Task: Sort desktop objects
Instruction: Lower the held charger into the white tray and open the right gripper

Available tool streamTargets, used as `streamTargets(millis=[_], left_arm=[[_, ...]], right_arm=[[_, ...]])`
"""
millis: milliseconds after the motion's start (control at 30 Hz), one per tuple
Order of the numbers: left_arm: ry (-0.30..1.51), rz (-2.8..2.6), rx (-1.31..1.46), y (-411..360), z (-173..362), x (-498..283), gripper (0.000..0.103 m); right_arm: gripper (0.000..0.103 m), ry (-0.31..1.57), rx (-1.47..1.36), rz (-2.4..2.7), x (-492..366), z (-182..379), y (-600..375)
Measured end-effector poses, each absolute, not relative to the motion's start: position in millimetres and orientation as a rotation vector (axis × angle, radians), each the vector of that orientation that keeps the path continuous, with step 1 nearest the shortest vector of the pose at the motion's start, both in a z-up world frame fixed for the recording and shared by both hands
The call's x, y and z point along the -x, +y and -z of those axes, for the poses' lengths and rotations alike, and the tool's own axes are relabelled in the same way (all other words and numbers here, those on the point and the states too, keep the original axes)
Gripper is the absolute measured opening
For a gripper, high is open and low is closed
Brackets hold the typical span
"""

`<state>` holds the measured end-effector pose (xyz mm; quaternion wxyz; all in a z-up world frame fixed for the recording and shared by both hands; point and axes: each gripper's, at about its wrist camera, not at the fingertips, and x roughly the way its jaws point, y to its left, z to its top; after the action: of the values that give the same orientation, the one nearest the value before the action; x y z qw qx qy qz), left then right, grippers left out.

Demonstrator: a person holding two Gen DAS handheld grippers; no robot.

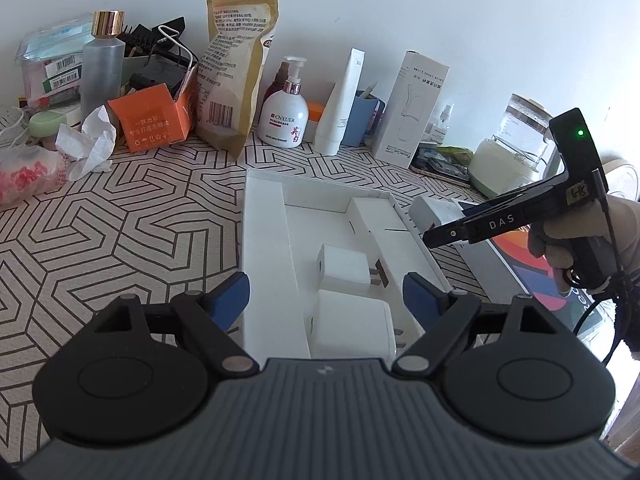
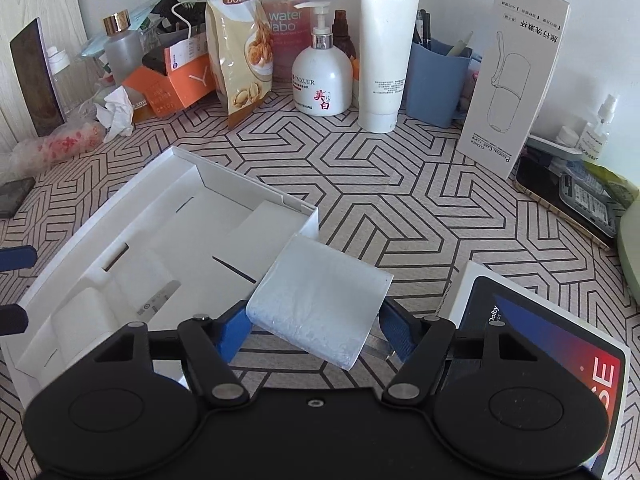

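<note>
An open white box [image 1: 264,240] lies on the patterned table; it also shows in the right wrist view [image 2: 160,184]. Two white chargers lie in it: a small one [image 1: 346,268] and a larger one [image 1: 352,328] nearer me. My left gripper [image 1: 326,300] is open, its blue pads astride the box over the larger charger. My right gripper [image 2: 314,326] is shut on a white charger [image 2: 320,300] with metal prongs, held just right of the box. It shows in the left wrist view [image 1: 430,220] at the box's right edge.
A box lid with a dark print [image 2: 560,344] lies at the right. Along the back wall stand an orange box [image 1: 156,120], a snack bag [image 1: 236,72], a white pump bottle [image 1: 284,112], a white tube [image 2: 384,52], a blue cup [image 2: 438,80] and a white carton [image 2: 516,72].
</note>
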<state>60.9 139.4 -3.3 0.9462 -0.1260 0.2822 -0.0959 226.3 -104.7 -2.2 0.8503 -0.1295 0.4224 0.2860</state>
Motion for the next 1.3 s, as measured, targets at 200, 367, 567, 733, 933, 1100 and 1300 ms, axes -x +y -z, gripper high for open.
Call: streamTargets(millis=[200,367,567,733,933,1100,1300], left_arm=[[0.570,0.201,0.259,139,5,-55,0.084],[0.570,0.212,0.263,138,6,-54,0.085],[0.586,0.227,0.275,143,9,-53,0.085],[0.578,0.246,0.301,150,5,-50,0.085],[0.569,0.257,0.302,152,2,-45,0.085],[0.582,0.259,0.307,155,6,-42,0.086],[0.588,0.251,0.300,155,6,-43,0.086]], right_arm=[[0.074,0.844,0.249,-0.610,-220,-14,-105],[0.074,0.819,0.249,-0.663,-216,-25,-87],[0.074,0.833,0.284,-0.768,-218,-22,-44],[0.074,0.862,0.298,-0.821,-225,-12,-13],[0.075,0.906,0.302,-0.820,-239,5,7],[0.077,0.935,0.312,-0.803,-242,17,15],[0.077,0.900,0.231,-0.807,-239,5,3]])
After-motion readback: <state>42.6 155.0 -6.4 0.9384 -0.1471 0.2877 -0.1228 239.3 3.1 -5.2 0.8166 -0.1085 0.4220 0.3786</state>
